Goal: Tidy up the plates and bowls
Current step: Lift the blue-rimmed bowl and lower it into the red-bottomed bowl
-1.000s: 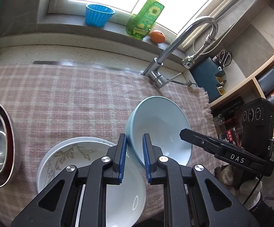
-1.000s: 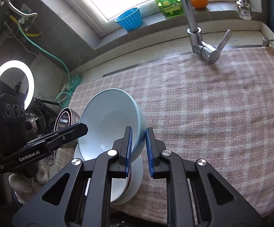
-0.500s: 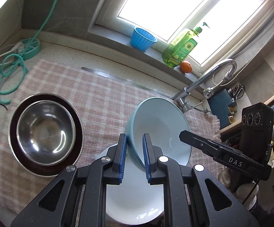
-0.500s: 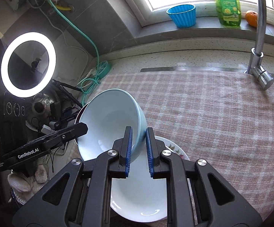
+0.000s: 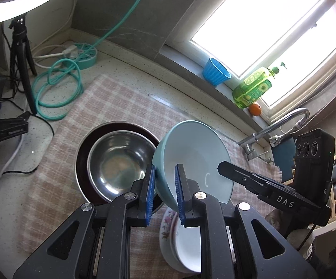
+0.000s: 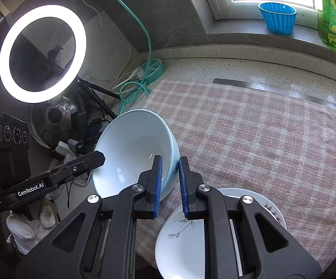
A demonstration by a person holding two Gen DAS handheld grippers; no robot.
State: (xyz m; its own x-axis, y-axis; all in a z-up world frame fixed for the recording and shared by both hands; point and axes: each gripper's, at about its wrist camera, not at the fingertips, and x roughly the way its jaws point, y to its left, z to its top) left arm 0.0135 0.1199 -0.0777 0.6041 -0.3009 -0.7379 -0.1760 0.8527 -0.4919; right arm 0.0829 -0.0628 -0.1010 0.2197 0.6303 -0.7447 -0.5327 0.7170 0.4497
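Both grippers were clamped on the rim of one pale blue ceramic bowl [image 5: 191, 160]: the left gripper [image 5: 164, 194] with its blue-padded jaws nearly closed over the near-left edge, the right gripper [image 6: 169, 187] pinching the opposite edge. Below them lay the stack of white floral plates [image 6: 270, 207] at the front of the pink checked cloth [image 6: 260, 139]. A second before, the bowl had hung over those plates with the tap behind it; since then it had been carried left and tilted — I took that to mean it was headed for the bowls. Only the left view showed that goal, a shiny steel bowl [image 5: 119, 160] nested in a dark-rimmed one, just beside the blue bowl. Only the right view showed the glowing ring light [image 6: 42, 53] beyond.
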